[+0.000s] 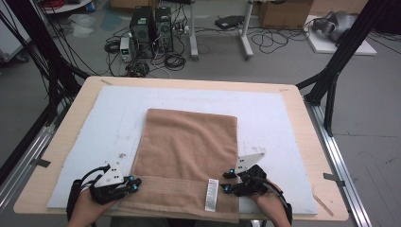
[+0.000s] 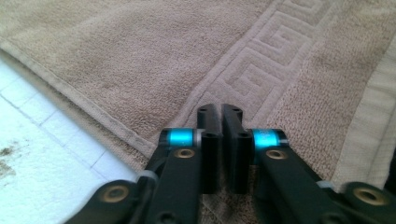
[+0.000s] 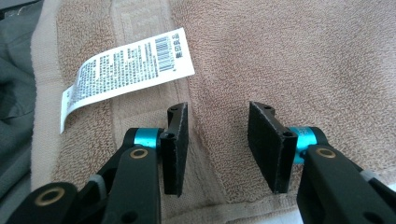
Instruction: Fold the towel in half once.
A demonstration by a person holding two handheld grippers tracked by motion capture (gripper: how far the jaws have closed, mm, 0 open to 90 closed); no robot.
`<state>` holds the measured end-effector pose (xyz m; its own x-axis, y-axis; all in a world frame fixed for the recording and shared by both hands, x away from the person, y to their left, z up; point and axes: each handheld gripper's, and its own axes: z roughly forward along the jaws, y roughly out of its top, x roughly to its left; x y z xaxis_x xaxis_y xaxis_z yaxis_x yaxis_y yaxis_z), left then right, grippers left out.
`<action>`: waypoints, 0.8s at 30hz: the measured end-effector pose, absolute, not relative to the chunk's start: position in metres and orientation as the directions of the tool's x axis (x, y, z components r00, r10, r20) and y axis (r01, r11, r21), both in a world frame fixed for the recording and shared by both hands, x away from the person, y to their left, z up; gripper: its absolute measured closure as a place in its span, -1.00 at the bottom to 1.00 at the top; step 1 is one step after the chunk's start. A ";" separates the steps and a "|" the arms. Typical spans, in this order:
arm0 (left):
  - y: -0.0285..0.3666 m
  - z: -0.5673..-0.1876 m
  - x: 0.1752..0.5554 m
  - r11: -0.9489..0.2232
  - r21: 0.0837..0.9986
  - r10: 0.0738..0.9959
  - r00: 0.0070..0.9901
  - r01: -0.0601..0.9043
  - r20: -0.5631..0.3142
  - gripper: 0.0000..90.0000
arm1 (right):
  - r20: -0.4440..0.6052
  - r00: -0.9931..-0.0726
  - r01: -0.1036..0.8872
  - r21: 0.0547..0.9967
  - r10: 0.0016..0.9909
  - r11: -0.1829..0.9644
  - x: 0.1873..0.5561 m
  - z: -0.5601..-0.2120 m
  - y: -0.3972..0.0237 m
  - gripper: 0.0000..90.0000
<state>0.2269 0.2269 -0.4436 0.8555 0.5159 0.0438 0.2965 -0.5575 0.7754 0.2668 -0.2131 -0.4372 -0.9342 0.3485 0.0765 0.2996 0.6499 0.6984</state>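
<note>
The brown towel point(image 1: 187, 156) lies flat on the white pad point(image 1: 265, 113) of the bench, its near edge folded over. The left gripper point(image 2: 219, 112) has its jaws together over the towel's left edge, with no cloth visibly caught. The right gripper point(image 3: 217, 140) has its jaws apart above the cloth beside the label point(image 3: 126, 70). To fold well, each should pinch 1 near corner at the same level.

Even, soft overhead light, faint shadows, no glare; slightly blurred close-up foregrounds in both gripper views
</note>
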 end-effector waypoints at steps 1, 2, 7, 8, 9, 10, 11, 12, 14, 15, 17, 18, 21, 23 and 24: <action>0.227 -0.443 0.226 -0.558 0.776 0.515 0.856 0.294 0.046 0.94 | 0.081 -0.934 0.302 0.699 0.349 0.647 0.267 -0.438 -0.213 0.30; 0.228 -0.442 0.225 -0.561 0.776 0.513 0.857 0.289 0.052 0.95 | 0.080 -0.933 0.303 0.701 0.351 0.646 0.266 -0.438 -0.213 0.30; 0.239 -0.443 0.218 -0.545 0.779 0.519 0.854 0.308 0.025 1.00 | 0.089 -0.938 0.298 0.697 0.335 0.652 0.261 -0.437 -0.212 0.30; 0.241 -0.442 0.217 -0.542 0.781 0.518 0.855 0.310 0.021 0.99 | 0.089 -0.939 0.297 0.697 0.332 0.653 0.261 -0.437 -0.213 0.30; 0.242 -0.442 0.215 -0.537 0.785 0.518 0.855 0.310 0.017 0.99 | 0.091 -0.940 0.296 0.698 0.330 0.652 0.261 -0.437 -0.213 0.30; 0.242 -0.441 0.214 -0.540 0.786 0.515 0.857 0.301 0.025 0.99 | 0.092 -0.939 0.299 0.699 0.333 0.650 0.261 -0.436 -0.213 0.30; 0.243 -0.441 0.213 -0.537 0.788 0.517 0.855 0.300 0.026 0.96 | 0.085 -0.940 0.291 0.704 0.331 0.648 0.261 -0.434 -0.213 0.30; 0.243 -0.441 0.214 -0.533 0.791 0.522 0.853 0.302 0.026 0.89 | 0.079 -0.940 0.286 0.712 0.332 0.641 0.260 -0.433 -0.213 0.29; 0.243 -0.441 0.215 -0.524 0.793 0.534 0.845 0.311 0.022 0.77 | 0.067 -0.937 0.284 0.715 0.343 0.639 0.260 -0.431 -0.212 0.25; 0.242 -0.440 0.216 -0.522 0.793 0.539 0.842 0.315 0.020 0.71 | 0.057 -0.935 0.283 0.716 0.350 0.639 0.260 -0.431 -0.212 0.24; 0.241 -0.440 0.219 -0.509 0.800 0.549 0.836 0.317 0.018 0.63 | 0.058 -0.930 0.293 0.714 0.363 0.636 0.263 -0.431 -0.213 0.23; 0.240 -0.439 0.221 -0.508 0.802 0.554 0.833 0.316 0.023 0.58 | 0.051 -0.925 0.297 0.714 0.376 0.634 0.265 -0.431 -0.214 0.22; 0.237 -0.439 0.228 -0.488 0.809 0.569 0.822 0.327 0.012 0.47 | 0.044 -0.905 0.322 0.719 0.423 0.616 0.273 -0.429 -0.219 0.20; 0.236 -0.438 0.233 -0.475 0.814 0.582 0.813 0.334 0.006 0.41 | 0.042 -0.890 0.342 0.721 0.455 0.602 0.281 -0.425 -0.224 0.20; 0.235 -0.437 0.236 -0.468 0.817 0.591 0.807 0.338 0.004 0.39 | 0.036 -0.881 0.349 0.722 0.471 0.597 0.286 -0.423 -0.227 0.20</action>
